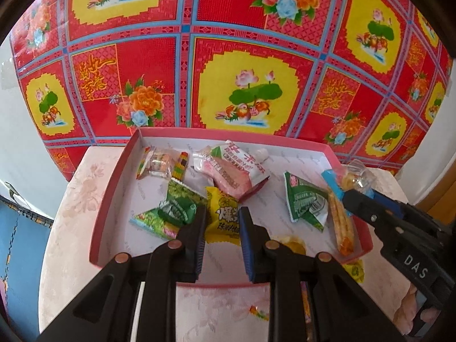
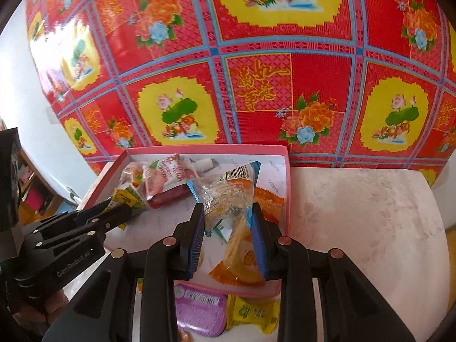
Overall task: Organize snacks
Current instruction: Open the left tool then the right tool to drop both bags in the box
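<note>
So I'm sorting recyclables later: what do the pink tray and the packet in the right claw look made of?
The pink tray looks like matte cardboard: thin folded walls and a dull white printed lining. The packet in the right claw looks like glossy clear plastic film with blue sealed edges; the snack shows through it and it crinkles.

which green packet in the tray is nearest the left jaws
The bright green packet, touching the left gripper; the dark green packet lies apart, further right.

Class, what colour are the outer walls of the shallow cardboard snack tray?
Pink outer walls, white inside; clearest in the right wrist view.
</note>
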